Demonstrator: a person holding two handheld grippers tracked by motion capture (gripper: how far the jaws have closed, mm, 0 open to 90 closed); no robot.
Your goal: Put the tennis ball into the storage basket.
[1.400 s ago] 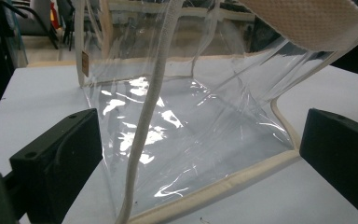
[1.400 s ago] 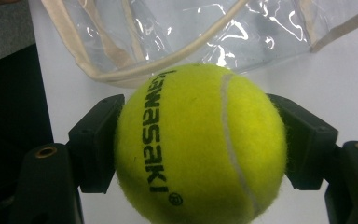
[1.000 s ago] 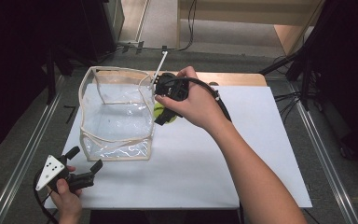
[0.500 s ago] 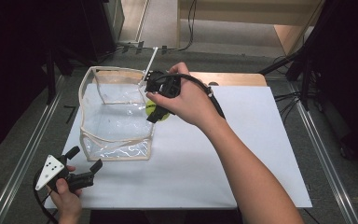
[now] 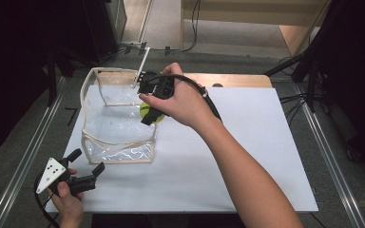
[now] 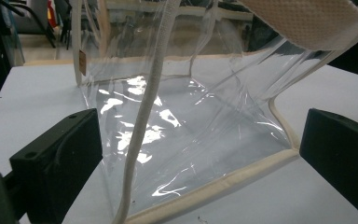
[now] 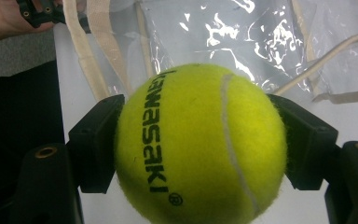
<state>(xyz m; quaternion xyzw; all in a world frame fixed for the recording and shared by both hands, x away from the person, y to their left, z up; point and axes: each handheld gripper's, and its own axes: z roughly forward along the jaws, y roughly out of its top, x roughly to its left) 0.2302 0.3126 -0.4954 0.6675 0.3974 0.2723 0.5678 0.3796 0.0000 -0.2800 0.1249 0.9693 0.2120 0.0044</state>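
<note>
Right tongs [image 5: 148, 113] shifted left, clamping tennis ball [image 7: 199, 145] over clear bag [image 5: 116, 121]

Your table [image 5: 247, 180] was covered by a white sheet, with bare wood showing along its far edge at the upper middle of the frame. A clear plastic bag [image 5: 116, 128] with cream trim stood on the sheet's left part.

tennis ball [image 5: 148, 113] mostly hidden under the hand [image 5: 183, 102], clear bag [image 6: 186, 126] top cut off
</note>
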